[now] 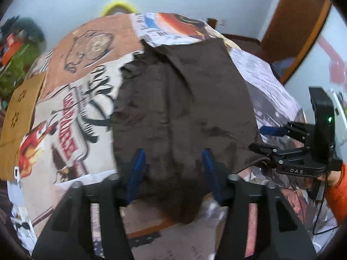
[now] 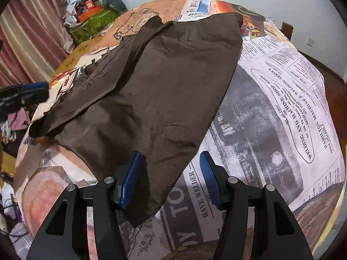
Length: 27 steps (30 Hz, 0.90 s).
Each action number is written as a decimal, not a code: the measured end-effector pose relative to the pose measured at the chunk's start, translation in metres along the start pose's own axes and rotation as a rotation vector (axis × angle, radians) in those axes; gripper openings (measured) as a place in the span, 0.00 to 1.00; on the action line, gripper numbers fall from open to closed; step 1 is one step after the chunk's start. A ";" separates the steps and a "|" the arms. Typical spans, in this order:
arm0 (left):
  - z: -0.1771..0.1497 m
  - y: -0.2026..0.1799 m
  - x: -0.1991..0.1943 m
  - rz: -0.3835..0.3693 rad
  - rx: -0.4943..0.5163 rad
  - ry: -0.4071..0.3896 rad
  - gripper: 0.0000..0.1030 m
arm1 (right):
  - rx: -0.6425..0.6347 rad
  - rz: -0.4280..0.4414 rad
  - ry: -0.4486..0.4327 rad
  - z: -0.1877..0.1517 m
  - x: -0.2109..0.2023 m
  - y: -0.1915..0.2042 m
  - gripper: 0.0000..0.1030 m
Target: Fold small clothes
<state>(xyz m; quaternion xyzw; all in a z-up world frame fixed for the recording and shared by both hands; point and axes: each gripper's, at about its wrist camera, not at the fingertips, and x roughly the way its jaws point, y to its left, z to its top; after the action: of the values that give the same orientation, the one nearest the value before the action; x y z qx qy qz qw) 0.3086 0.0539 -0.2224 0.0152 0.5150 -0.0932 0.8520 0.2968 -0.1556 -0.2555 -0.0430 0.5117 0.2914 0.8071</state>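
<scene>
Lying flat on the counter (image 2: 282,99), the garment (image 2: 151,91) looks soft, light and limp. Both tools, left (image 1: 173,171) and right (image 2: 171,179), stand apart; near corners suit pinching.

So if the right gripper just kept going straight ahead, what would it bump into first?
Most likely the brown garment. The right gripper is open, with the garment's near corner already between its fingers, lying on the printed tablecloth. How high the gripper is above it is hard to judge.

I see a plain dark brown garment (image 2: 151,91) on my tablecloth (image 2: 282,108) printed with black-and-white newsprint and orange-tan vintage graphics, between blue-padded black grippers.
</scene>
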 end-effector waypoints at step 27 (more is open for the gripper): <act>-0.011 0.110 0.019 0.255 -0.191 0.069 0.76 | -0.051 -0.010 0.004 -0.006 0.004 0.005 0.53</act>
<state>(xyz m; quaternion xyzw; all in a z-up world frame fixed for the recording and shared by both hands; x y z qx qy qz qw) 0.3262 0.1605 -0.2516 0.0028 0.5442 0.0658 0.8364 0.2906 -0.1516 -0.2601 -0.0668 0.5056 0.3004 0.8060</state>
